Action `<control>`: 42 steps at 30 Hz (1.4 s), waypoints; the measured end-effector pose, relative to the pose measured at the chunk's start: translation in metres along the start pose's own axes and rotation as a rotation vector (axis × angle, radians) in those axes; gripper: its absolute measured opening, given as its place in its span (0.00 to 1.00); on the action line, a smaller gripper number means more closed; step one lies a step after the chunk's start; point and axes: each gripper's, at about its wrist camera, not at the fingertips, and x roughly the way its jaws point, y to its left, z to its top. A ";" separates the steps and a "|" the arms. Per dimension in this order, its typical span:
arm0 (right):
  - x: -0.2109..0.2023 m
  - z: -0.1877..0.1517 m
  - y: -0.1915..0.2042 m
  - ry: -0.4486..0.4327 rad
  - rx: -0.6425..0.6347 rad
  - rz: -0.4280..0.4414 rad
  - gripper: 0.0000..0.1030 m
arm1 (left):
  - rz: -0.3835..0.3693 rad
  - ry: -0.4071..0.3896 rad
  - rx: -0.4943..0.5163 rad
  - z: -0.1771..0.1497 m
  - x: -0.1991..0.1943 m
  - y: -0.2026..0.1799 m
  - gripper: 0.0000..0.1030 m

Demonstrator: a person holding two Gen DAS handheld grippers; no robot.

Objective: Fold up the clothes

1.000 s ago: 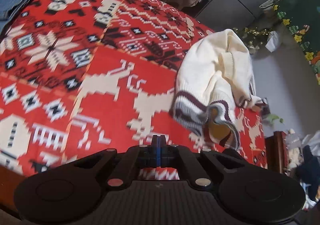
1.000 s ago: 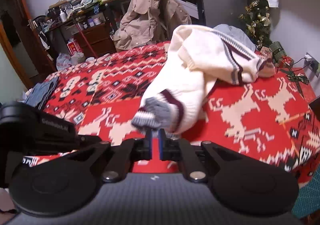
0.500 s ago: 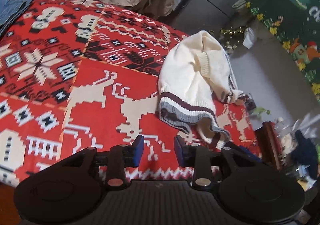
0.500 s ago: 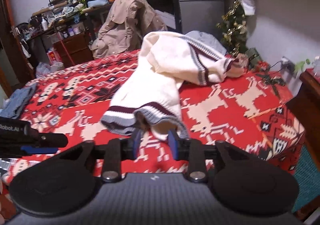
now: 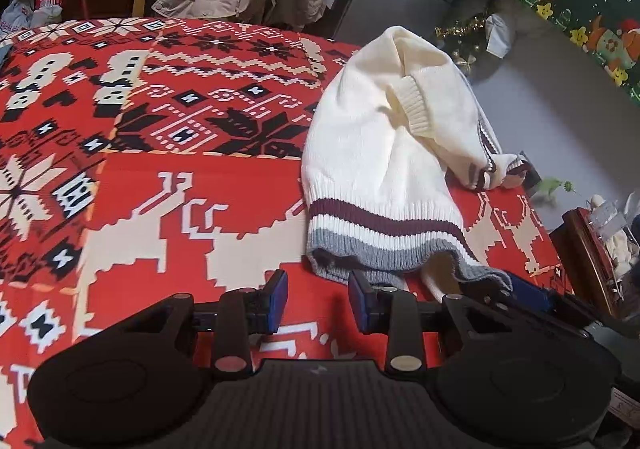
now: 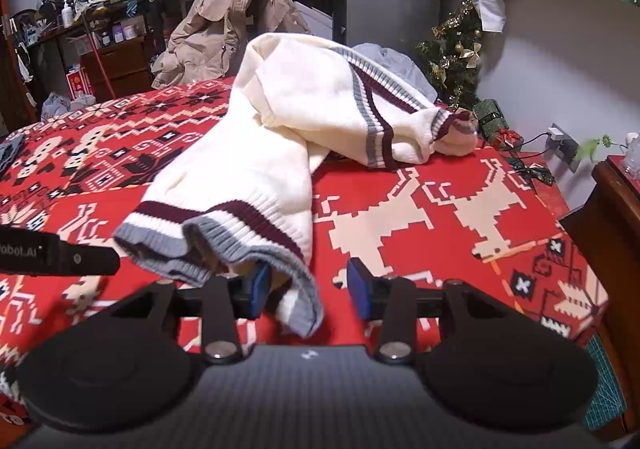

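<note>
Left wrist view: my left gripper has jaws apart, nothing between them, just short of the striped hem of the cream knitted sweater lying crumpled on the red patterned blanket. My right gripper is opening; the hem's corner droops loose between its pads. Judgement: soft, light, floppy knit; best taken at the ribbed hem corners.

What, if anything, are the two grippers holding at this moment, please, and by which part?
Nothing is held. The left gripper is open over the blanket; the right gripper's jaws are opening, the sweater's striped hem loose between them.
</note>
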 end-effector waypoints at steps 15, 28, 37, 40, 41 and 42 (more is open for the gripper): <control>0.009 0.039 0.002 -0.115 0.061 0.027 0.10 | -0.020 0.010 -0.007 0.005 0.022 -0.007 0.44; -0.015 0.060 -0.029 -0.165 0.249 0.092 0.08 | 0.085 -0.122 -0.070 0.027 0.033 -0.015 0.40; -0.020 0.048 -0.010 -0.111 0.233 0.188 0.08 | 0.051 -0.111 -0.327 0.042 -0.001 0.030 0.05; -0.028 0.045 0.000 -0.100 0.262 0.257 0.08 | 0.052 -0.147 -0.376 0.040 -0.030 0.053 0.05; -0.031 0.046 0.003 -0.102 0.260 0.275 0.08 | 0.054 -0.160 -0.387 0.039 -0.040 0.061 0.05; -0.037 0.045 0.009 -0.105 0.252 0.293 0.08 | 0.060 -0.173 -0.391 0.037 -0.050 0.067 0.05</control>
